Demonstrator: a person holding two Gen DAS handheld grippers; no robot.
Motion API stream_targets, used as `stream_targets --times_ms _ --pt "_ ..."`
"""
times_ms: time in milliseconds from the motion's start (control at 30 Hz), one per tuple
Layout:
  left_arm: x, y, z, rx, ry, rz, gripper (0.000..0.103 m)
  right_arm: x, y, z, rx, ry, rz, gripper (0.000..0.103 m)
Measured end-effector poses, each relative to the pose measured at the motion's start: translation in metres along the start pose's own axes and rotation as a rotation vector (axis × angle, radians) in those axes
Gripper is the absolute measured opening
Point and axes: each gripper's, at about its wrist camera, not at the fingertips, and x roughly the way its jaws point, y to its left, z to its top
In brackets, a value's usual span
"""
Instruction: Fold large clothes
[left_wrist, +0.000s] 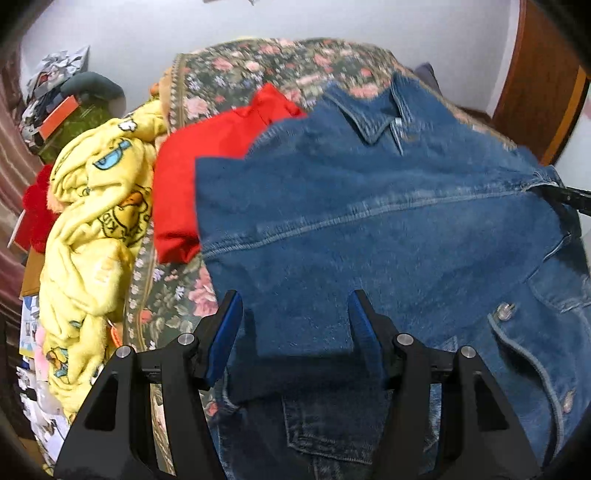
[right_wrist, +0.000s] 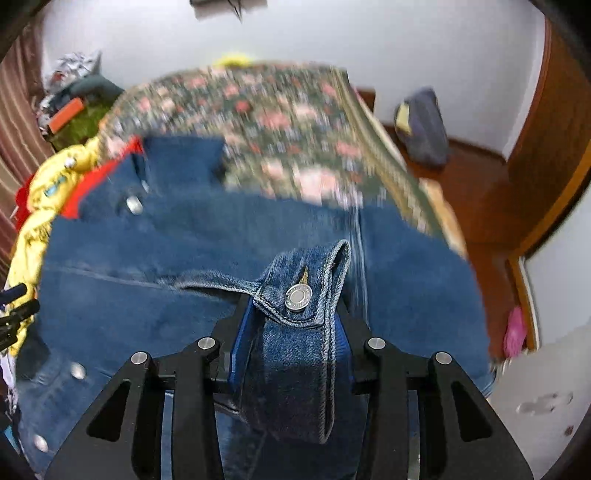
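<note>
A blue denim jacket (left_wrist: 388, 221) lies spread on a bed with a floral cover (left_wrist: 236, 74), collar at the far side. My left gripper (left_wrist: 293, 306) is open, its blue-padded fingers (left_wrist: 229, 321) on either side of a folded denim panel, above the jacket's near part. My right gripper (right_wrist: 295, 314) is shut on the jacket's buttoned cuff (right_wrist: 299, 295) and holds it over the jacket body (right_wrist: 147, 280). The right gripper's tip also shows at the right edge of the left wrist view (left_wrist: 569, 197).
A red garment (left_wrist: 184, 177) lies under the jacket's left side. A yellow printed blanket (left_wrist: 92, 229) is heaped at the bed's left edge. A wooden floor (right_wrist: 480, 192), a dark bag (right_wrist: 424, 125) and a wooden door (right_wrist: 554, 129) are to the right. Clutter stands at the far left (left_wrist: 55, 92).
</note>
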Motion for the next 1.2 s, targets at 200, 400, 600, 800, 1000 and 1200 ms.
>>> stream_targets --times_ms 200,400,600,800,1000,1200 --pt "0.001 -0.006 -0.002 0.032 -0.010 0.029 0.064 0.012 -0.003 -0.021 -0.012 0.043 -0.043 0.050" --pt "-0.011 -0.010 0.006 0.044 -0.027 0.018 0.064 -0.009 -0.008 -0.022 -0.020 0.023 -0.047 0.055" --pt "-0.041 -0.024 0.027 0.067 -0.116 -0.023 0.064 -0.043 -0.038 -0.027 0.071 -0.050 -0.048 0.060" --pt "-0.052 -0.044 0.045 0.078 -0.169 -0.072 0.067 -0.057 -0.095 -0.047 0.278 -0.054 -0.032 0.073" --pt "-0.035 -0.066 0.046 0.086 -0.121 -0.101 0.067 -0.030 -0.142 -0.077 0.504 0.031 0.058 0.073" --pt "-0.026 -0.076 0.043 0.085 -0.095 -0.103 0.067 0.000 -0.174 -0.093 0.715 0.054 0.141 0.073"
